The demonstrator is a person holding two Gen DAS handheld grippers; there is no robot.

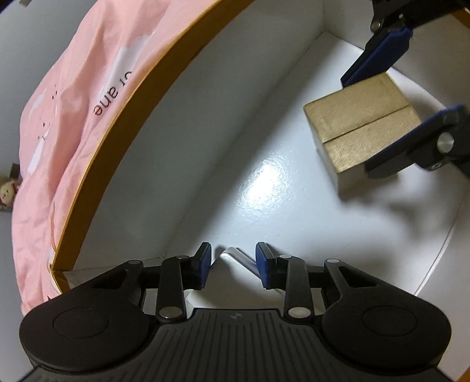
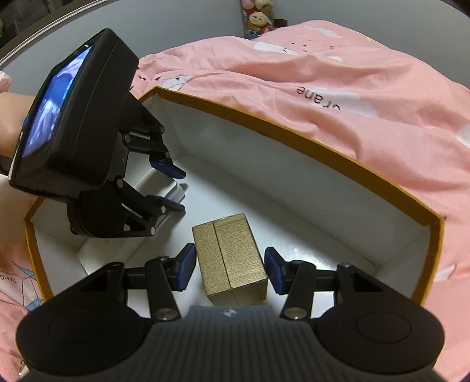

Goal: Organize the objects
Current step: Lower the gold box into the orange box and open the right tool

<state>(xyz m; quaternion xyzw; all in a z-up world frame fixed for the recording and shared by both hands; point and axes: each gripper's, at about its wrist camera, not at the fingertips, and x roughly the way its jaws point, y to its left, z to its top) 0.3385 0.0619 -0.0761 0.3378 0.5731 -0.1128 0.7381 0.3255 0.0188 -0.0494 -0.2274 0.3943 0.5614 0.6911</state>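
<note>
Gold box (image 2: 230, 258) lies on the tray (image 2: 323, 211) floor between the right gripper (image 2: 229, 269) pads – unpinched. Right view alone shows the left gripper (image 2: 177, 189) straddling a white box (image 2: 173, 188); contact unclear.

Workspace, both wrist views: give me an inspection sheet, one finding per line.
Surface: pink bedding under an open orange-rimmed box with a glossy white inside.
Job's things: gold box on the box floor; white box near a corner.
Clutter: nothing seen.
Grippers: right gripper straddles the gold box, gaps showing at both pads; left gripper flanks the white box, contact unclear.
Cables: nothing seen.
Surroundings: soft toys by a grey wall.
</note>
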